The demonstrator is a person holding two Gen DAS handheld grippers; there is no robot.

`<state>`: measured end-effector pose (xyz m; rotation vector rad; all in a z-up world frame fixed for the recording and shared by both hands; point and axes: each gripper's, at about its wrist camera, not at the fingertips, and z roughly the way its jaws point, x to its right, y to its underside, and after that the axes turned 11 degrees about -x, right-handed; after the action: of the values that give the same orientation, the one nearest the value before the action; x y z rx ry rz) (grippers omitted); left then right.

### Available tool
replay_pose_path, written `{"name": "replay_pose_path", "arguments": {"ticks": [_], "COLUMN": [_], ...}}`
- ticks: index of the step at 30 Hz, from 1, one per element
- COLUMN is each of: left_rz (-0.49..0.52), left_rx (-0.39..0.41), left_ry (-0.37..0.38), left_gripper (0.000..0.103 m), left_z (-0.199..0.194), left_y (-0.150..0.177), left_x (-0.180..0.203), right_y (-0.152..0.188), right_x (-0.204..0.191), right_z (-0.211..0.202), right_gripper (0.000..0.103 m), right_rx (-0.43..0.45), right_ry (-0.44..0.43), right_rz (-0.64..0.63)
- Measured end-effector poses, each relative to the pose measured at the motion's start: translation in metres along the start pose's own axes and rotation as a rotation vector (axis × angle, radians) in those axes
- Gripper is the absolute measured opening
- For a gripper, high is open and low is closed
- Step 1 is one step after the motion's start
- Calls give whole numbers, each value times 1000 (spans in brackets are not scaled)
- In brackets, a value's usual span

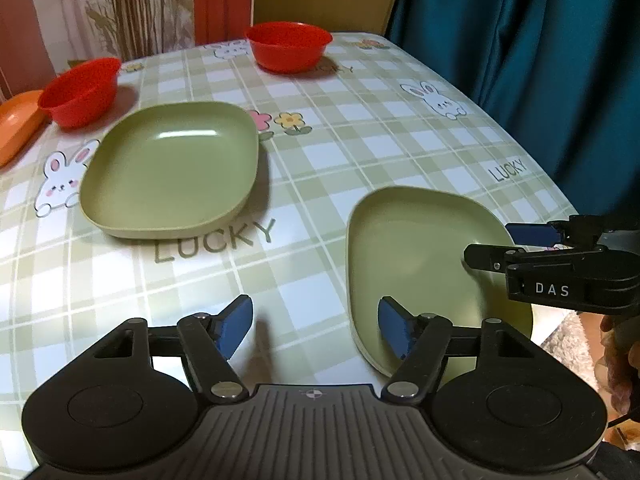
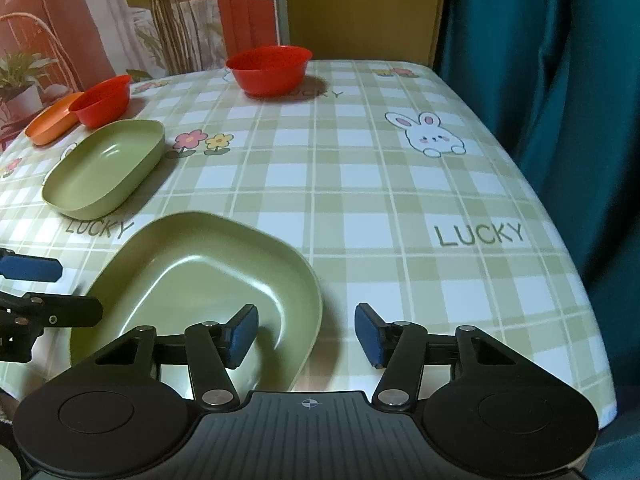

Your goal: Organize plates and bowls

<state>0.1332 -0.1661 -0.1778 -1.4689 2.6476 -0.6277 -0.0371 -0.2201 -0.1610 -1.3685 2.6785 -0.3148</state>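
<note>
Firstly, tabletop (image 2: 360, 184): checked cloth printed "LUCKY". Two green plates: one near (image 2: 192, 280), one farther left (image 2: 104, 168). Two red bowls, back (image 2: 268, 68) and left (image 2: 104, 100). Left hand-held gripper (image 1: 316, 326) open; right hand-held gripper (image 2: 306, 334), marked "DAS", open astride near plate's rim.

Two green plates (image 1: 170, 168) (image 1: 408, 264); two red bowls (image 1: 288, 46) (image 1: 80, 92); orange plate (image 1: 16, 124); all upright.
</note>
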Motion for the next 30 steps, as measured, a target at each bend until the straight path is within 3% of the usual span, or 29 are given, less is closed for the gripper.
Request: {"name": "replay_pose_path", "arguments": {"ticks": [10, 15, 23, 30], "left_rz": [2, -13, -30, -46], "left_rx": [-73, -81, -65, -57], "left_ry": [85, 100, 115, 99], "left_gripper": [66, 55, 18, 12], "left_z": [11, 14, 12, 10], "left_y": [1, 2, 3, 3], "left_x": [0, -3, -7, -10], "right_y": [10, 13, 12, 8], "right_x": [1, 1, -6, -13], "right_z": [-1, -3, -3, -3], "right_gripper": [38, 31, 19, 15], "right_rx": [-30, -31, -34, -35], "right_ry": [-30, -33, -52, -59], "right_rz": [33, 37, 20, 16]}}
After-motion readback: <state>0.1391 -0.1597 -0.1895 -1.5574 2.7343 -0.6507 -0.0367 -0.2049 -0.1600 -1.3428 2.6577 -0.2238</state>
